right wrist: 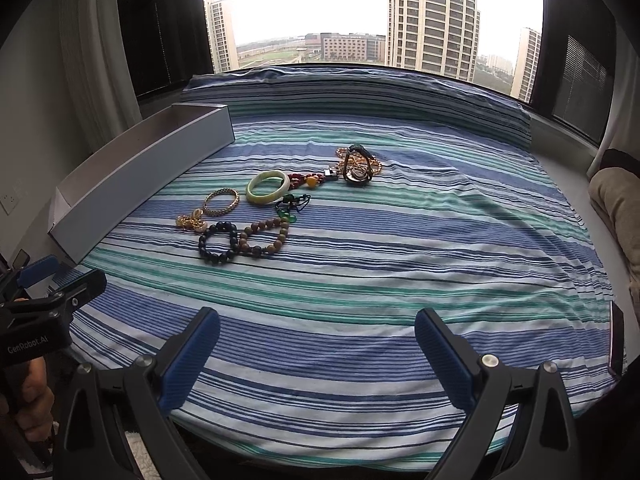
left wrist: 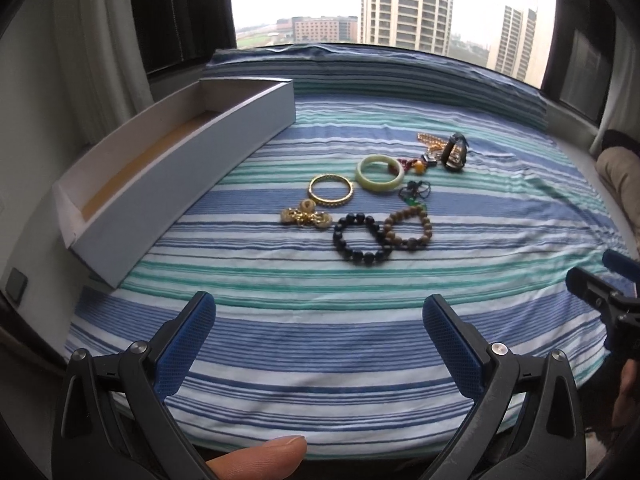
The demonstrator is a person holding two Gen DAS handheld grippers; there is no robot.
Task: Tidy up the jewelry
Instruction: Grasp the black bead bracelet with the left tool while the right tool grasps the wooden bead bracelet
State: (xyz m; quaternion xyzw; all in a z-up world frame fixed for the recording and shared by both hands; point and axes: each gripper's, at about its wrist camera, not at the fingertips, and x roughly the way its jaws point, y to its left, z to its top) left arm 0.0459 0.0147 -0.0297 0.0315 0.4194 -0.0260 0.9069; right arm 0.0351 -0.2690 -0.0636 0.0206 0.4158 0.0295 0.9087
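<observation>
Nothing boxed yet: long box (left wrist: 188,184) on left empty, jewelry pile (left wrist: 372,208) untouched mid-cloth, left gripper (left wrist: 319,344) and right gripper (right wrist: 318,354) both spread wide, empty.

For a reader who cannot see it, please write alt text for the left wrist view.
The open left gripper hovers over a striped cloth; jewelry lies ahead: a black bead bracelet, a gold bangle, a pale green bangle. An open white box lies to the left.
</observation>
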